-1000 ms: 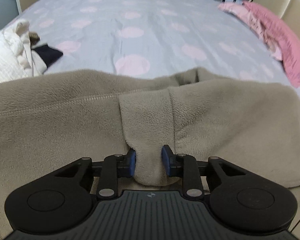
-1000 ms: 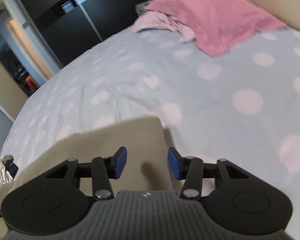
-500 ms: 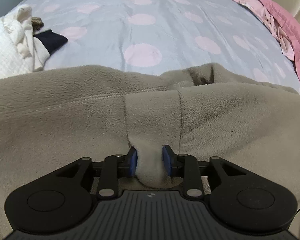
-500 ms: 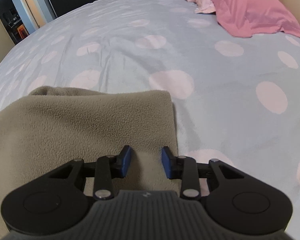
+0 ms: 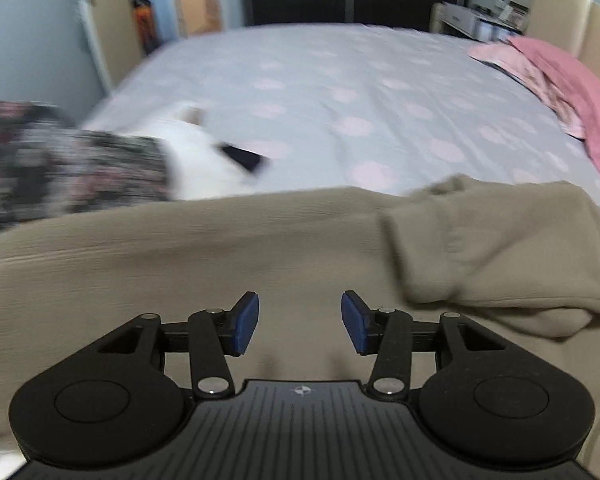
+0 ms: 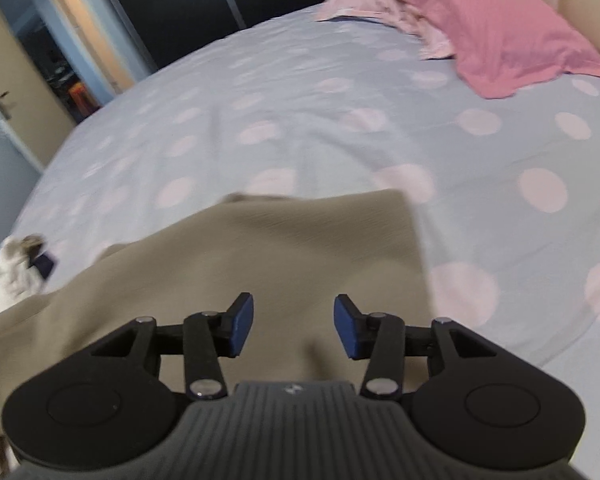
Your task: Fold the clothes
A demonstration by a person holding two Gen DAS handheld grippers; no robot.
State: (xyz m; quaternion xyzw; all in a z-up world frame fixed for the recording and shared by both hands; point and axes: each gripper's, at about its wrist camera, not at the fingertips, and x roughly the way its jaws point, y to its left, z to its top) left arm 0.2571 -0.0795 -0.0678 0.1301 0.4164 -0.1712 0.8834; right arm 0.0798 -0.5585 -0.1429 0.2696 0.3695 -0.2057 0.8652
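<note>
Bed: grey spotted sheet [image 5: 340, 80] carries everything.
Clothes pile: patterned and white garments [image 5: 100, 160] lie at the far left, probably waiting for folding.
Fleece: tan garment [image 5: 220, 248] spreads across the near edge, its cuff flap [image 5: 428, 256] turned onto the body.
Left gripper [image 5: 299, 322]: spread wide, holding nothing, just above the fleece.
Right gripper [image 6: 293, 326]: released too, over the fleece's right end [image 6: 320, 240].
Pillow: pink [image 6: 500, 28], far right.
</note>
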